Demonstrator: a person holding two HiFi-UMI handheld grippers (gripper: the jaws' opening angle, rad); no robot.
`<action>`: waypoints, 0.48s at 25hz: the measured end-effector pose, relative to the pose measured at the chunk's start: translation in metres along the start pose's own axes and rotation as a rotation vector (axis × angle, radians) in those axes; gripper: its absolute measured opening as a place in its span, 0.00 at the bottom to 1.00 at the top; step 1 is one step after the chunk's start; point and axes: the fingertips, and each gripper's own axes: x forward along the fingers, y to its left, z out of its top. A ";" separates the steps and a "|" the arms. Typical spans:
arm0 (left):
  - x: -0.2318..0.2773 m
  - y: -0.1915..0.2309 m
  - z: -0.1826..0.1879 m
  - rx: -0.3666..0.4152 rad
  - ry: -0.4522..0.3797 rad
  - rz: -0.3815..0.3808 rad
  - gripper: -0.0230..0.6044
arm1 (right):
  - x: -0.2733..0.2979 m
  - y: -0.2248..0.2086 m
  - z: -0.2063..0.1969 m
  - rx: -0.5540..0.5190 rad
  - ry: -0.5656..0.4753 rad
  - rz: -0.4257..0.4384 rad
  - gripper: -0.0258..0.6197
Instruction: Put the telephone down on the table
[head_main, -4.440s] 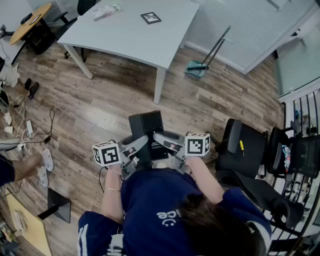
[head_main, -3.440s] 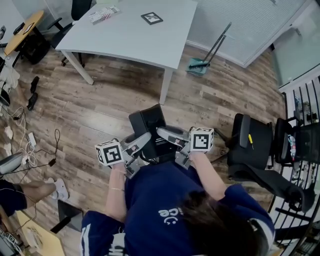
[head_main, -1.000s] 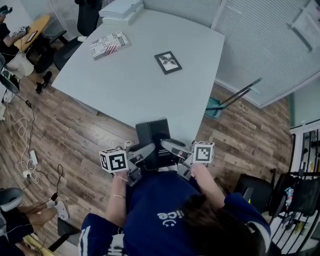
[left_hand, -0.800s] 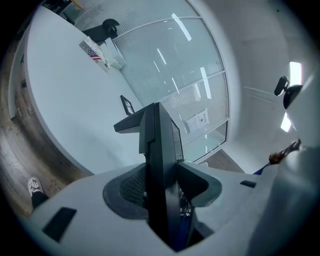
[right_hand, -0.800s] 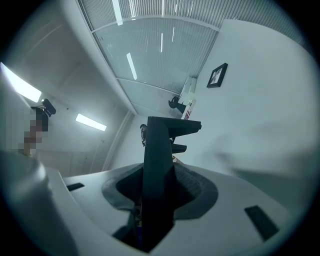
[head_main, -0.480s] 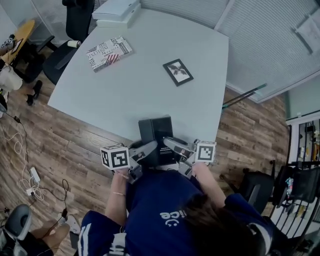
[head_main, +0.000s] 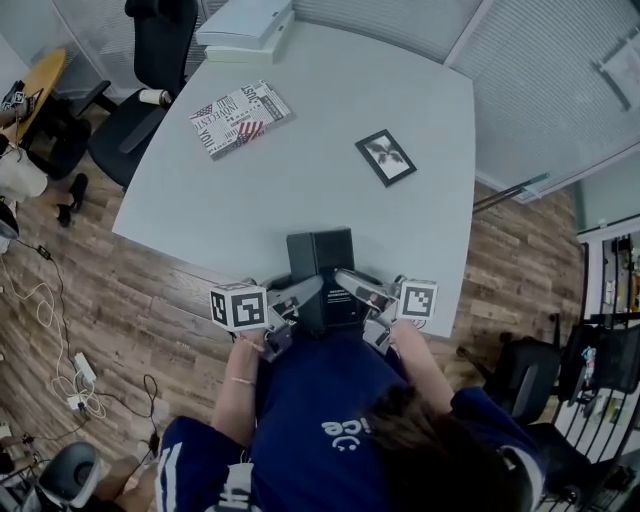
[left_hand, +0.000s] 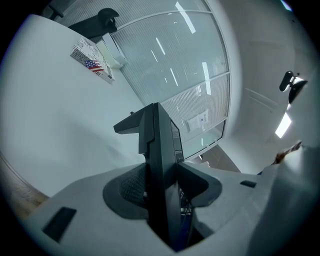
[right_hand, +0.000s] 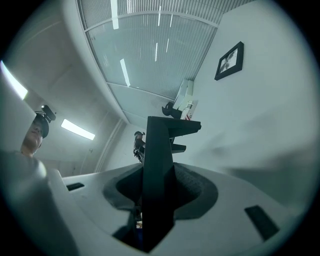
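A black telephone (head_main: 321, 277) is held from both sides over the near edge of the pale grey table (head_main: 330, 205). My left gripper (head_main: 302, 297) is shut on its left side and my right gripper (head_main: 350, 284) on its right side. In the left gripper view the telephone (left_hand: 159, 150) stands edge-on between the pads (left_hand: 131, 189), with the left gripper (left_hand: 162, 186) clamped on it. The right gripper view shows the same edge-on telephone (right_hand: 161, 145) pinched in the right gripper (right_hand: 159, 192). Whether the telephone touches the tabletop is hidden.
A magazine (head_main: 240, 118) and a small black picture frame (head_main: 387, 157) lie farther back on the table. White boxes (head_main: 245, 22) sit at its far edge by a black office chair (head_main: 150, 70). Another chair (head_main: 520, 385) stands on the wooden floor at right, with cables (head_main: 60, 330) at left.
The person has walked up to the table with the telephone, which now hangs over the table's near edge instead of the floor. Both grips are unchanged.
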 end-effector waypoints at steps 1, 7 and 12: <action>-0.002 0.002 0.004 0.000 0.000 -0.001 0.34 | 0.005 0.002 0.001 -0.004 -0.003 0.003 0.31; -0.002 0.007 0.026 0.014 -0.001 -0.010 0.34 | 0.018 -0.005 0.016 -0.026 -0.008 -0.028 0.31; 0.004 0.011 0.045 0.021 0.000 -0.004 0.34 | 0.030 -0.003 0.036 -0.029 -0.019 -0.018 0.31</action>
